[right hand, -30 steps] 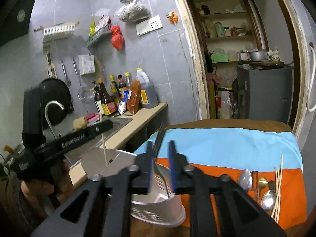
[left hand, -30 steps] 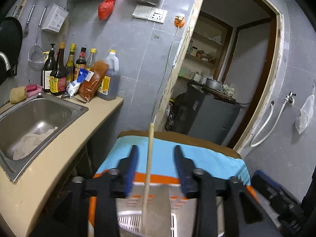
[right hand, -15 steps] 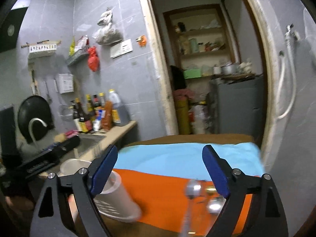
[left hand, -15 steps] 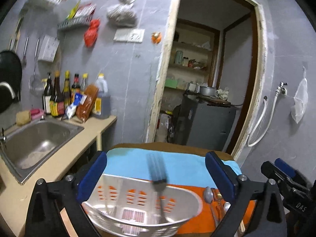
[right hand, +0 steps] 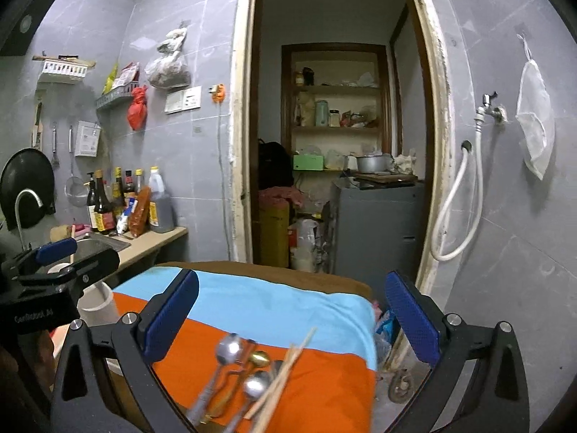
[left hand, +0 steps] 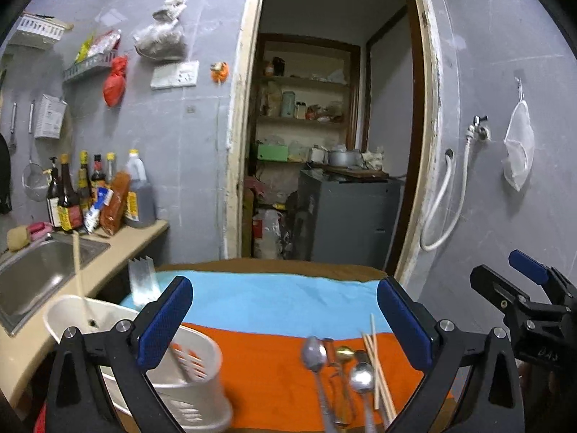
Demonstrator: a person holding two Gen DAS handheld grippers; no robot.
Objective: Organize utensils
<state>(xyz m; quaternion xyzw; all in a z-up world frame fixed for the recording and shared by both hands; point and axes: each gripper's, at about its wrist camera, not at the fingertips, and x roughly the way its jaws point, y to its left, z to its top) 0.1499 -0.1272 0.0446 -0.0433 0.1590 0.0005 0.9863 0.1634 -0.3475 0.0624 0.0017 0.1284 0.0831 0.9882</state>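
Standing wide apart, the jaws of the left gripper [left hand: 285, 319] hold nothing; the right gripper [right hand: 292, 319] is opening, empty, over spoons [right hand: 228, 348] beside the cup [left hand: 158, 361].

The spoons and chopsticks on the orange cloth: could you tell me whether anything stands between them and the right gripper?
Nothing visible does. The right gripper is opening and empty, and the spoons and chopsticks lie uncovered on the cloth just ahead of it.

The left tool [left hand: 285, 321] stands wide open and empty over an orange-and-blue cloth [left hand: 274, 353]. Left of the cloth, a white holder [left hand: 194, 386] contains a fork [left hand: 143, 281] and chopstick [left hand: 80, 281]. Spoons [left hand: 313, 350] and chopsticks [left hand: 377, 368] lie on the cloth's right.
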